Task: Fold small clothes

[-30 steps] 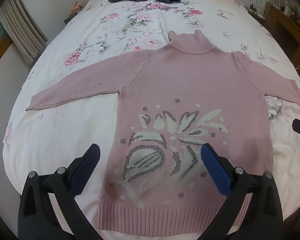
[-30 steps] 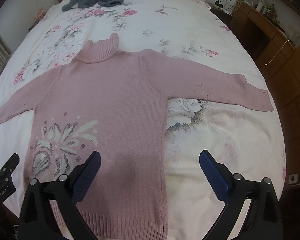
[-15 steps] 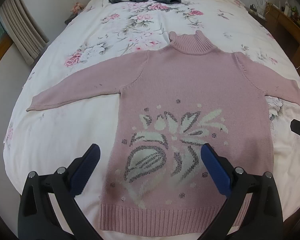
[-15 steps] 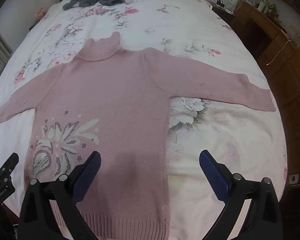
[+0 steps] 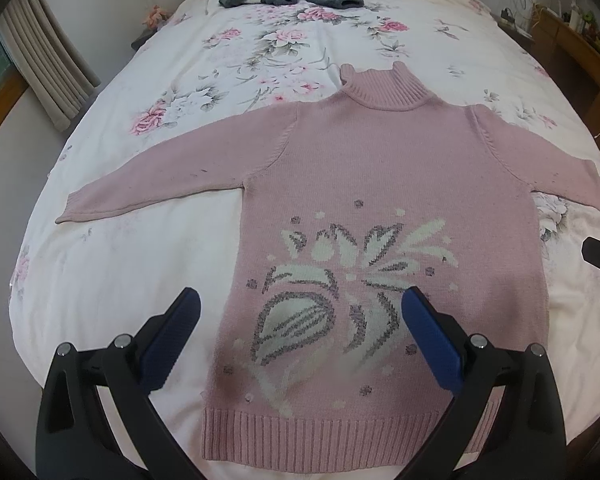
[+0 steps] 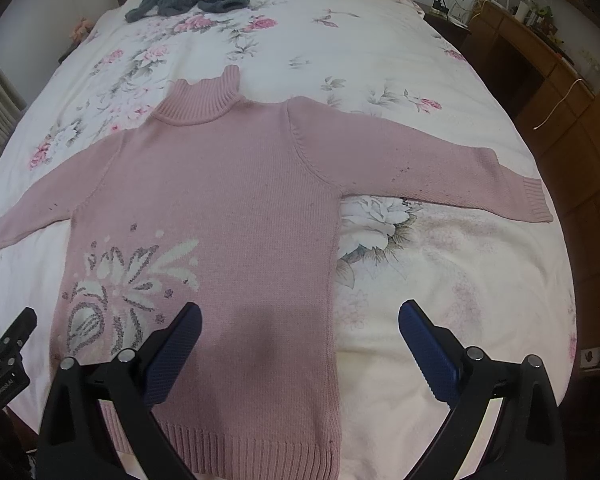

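Flat on the bedspread [image 5: 100,280] lay the pink sweater [image 5: 380,184], collar away, hem nearest, sleeves out sideways. Both the left gripper [image 5: 300,320] and right gripper [image 6: 300,328] hovered near the hem, jaws spread, empty. Each sleeve probably suited its own side's gripper.

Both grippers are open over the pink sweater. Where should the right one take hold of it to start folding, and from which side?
Probably the right sleeve's ribbed cuff. The pink sweater lies flat with that sleeve spread sideways over the bedspread, its end free. The right gripper could come from the outer right, pinching the cuff edge, then carry it inward.
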